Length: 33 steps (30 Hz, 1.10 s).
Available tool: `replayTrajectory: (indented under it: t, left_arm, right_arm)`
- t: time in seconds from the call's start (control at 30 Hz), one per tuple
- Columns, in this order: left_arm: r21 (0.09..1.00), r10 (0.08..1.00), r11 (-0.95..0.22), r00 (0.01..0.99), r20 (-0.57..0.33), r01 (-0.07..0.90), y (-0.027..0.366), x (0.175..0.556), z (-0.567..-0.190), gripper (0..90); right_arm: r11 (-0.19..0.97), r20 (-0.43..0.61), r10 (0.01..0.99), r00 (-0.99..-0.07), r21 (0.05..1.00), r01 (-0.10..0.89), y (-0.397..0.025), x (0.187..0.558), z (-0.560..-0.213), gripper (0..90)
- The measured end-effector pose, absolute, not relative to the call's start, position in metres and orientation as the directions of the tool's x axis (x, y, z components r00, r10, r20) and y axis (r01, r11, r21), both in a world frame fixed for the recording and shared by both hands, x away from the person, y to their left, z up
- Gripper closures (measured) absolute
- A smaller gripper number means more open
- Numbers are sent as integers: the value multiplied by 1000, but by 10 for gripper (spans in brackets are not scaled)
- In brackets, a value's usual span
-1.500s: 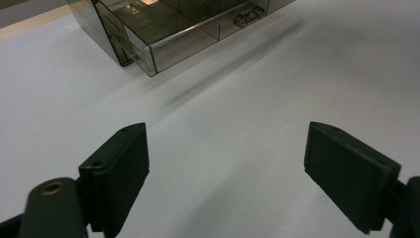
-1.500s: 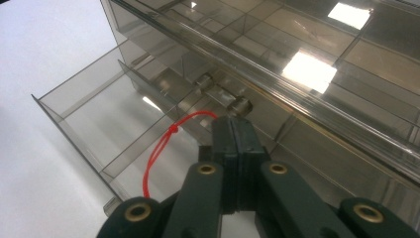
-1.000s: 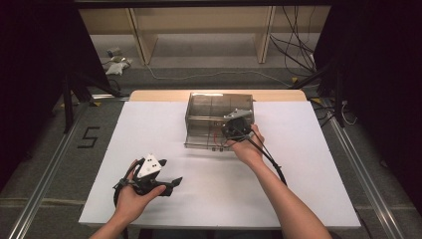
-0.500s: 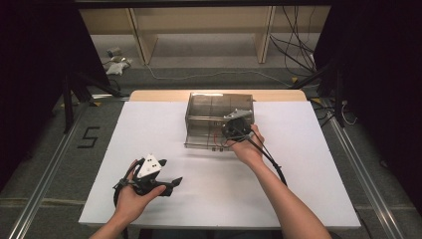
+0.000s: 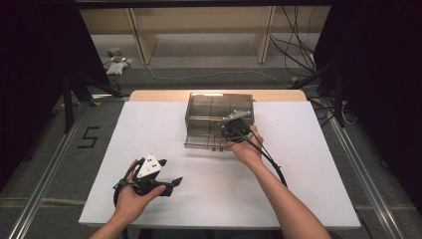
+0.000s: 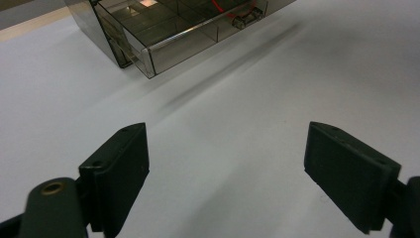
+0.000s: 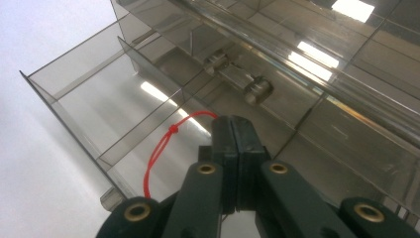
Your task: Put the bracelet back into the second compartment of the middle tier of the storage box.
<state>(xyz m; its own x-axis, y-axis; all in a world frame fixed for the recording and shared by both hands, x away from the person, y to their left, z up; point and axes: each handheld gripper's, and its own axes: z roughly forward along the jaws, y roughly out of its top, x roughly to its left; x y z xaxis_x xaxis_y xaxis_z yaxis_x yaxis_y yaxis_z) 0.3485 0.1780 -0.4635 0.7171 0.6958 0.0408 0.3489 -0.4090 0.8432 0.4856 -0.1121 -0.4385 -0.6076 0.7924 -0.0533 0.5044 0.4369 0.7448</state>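
With the right gripper clamped shut on the red cord loop tied to the open drawer of the smoked clear-plastic drawer cabinet at the table's far middle, slip risk is judged high. A thin cord may slide out. Left gripper is idle, jaws wide apart, above the white tabletop; the unbraced cabinet could skid.

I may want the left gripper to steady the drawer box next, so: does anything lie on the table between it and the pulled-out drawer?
Nothing visible does. The left gripper hangs open over bare white table, and the drawer of the smoky plastic box lies straight beyond it.
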Motion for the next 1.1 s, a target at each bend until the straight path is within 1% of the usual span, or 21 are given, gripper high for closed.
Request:
replayTrajectory:
  t: [0.73, 1.1]
  left_arm:
    - [845, 696, -406, 717, 39, 348, 178, 348, -463, 175]
    - [851, 699, -395, 714, 33, 347, 179, 348, -462, 175]
  right_arm:
    - [465, -41, 774, -632, 714, 524, -107, 488, -448, 892]
    - [471, -42, 776, -629, 701, 535, -108, 490, -450, 858]
